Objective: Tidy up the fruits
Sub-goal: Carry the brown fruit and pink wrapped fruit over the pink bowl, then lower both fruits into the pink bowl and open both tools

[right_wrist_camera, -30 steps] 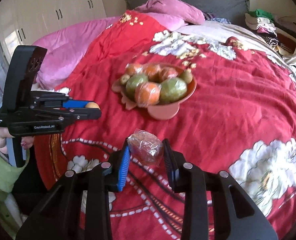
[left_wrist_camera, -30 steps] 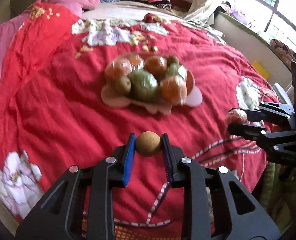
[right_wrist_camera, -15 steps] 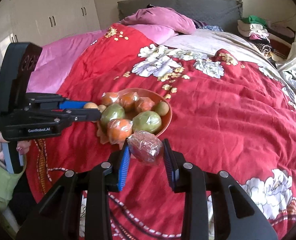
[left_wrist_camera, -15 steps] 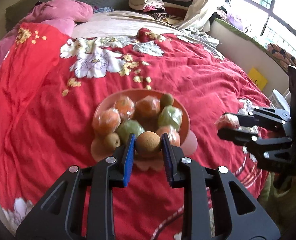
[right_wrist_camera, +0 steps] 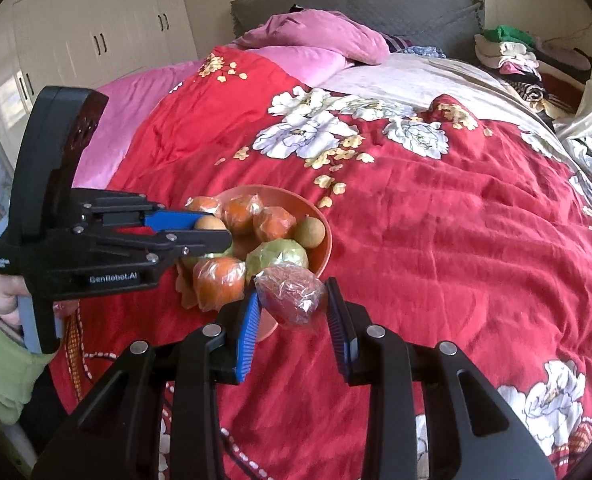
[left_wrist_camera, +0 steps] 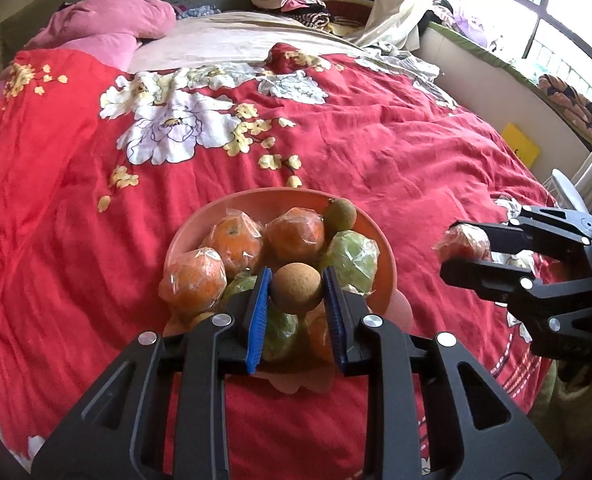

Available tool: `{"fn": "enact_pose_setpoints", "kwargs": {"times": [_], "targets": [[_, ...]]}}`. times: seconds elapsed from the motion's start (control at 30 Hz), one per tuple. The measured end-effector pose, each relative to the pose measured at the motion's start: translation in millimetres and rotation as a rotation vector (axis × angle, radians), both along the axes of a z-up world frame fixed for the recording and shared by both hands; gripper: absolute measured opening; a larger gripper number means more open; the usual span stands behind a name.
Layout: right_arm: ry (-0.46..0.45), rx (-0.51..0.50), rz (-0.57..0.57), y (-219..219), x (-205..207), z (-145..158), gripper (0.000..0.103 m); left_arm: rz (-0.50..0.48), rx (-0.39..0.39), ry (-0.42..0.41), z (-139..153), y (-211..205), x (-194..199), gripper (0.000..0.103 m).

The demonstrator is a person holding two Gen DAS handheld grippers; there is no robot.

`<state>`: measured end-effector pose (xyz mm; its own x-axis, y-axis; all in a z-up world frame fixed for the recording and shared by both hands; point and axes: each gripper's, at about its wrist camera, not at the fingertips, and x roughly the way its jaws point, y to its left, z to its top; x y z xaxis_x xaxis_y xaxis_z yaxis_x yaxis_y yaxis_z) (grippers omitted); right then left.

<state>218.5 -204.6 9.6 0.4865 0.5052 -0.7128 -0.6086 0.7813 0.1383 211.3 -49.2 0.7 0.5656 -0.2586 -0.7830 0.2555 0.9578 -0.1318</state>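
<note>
Red quilt (left_wrist_camera: 375,152) lies open beyond bowl rim (left_wrist_camera: 232,204), seemingly.

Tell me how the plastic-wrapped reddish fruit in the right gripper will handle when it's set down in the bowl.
The wrapped reddish fruit is round, so it will probably roll off the heaped fruit already filling the bowl. Its crinkled film looks loose and glossy, so it may slip a little in the right gripper jaws. It appears firm, holding its shape under the grip.
</note>
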Motion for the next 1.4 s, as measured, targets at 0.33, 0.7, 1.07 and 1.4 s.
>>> {"fn": "enact_pose_setpoints", "kwargs": {"times": [0.33,0.7,1.07,1.4], "targets": [[0.040,0.023,0.023,12.4,27.2,-3.1,0.030,0.000,-0.002,-0.001,-1.5,0.9,1.7,0.019],[0.074,0.030,0.063,34.0,50.3,-3.6,0.030,0.002,-0.005,-0.003,-1.9,1.4,2.8,0.019],[0.122,0.047,0.105,44.9,60.1,-10.7,0.031,0.003,-0.008,-0.002,-2.0,1.9,2.5,0.019],[0.150,0.068,0.092,40.9,62.8,-14.2,0.033,0.005,-0.008,-0.003,-3.0,2.5,3.0,0.019]]}}
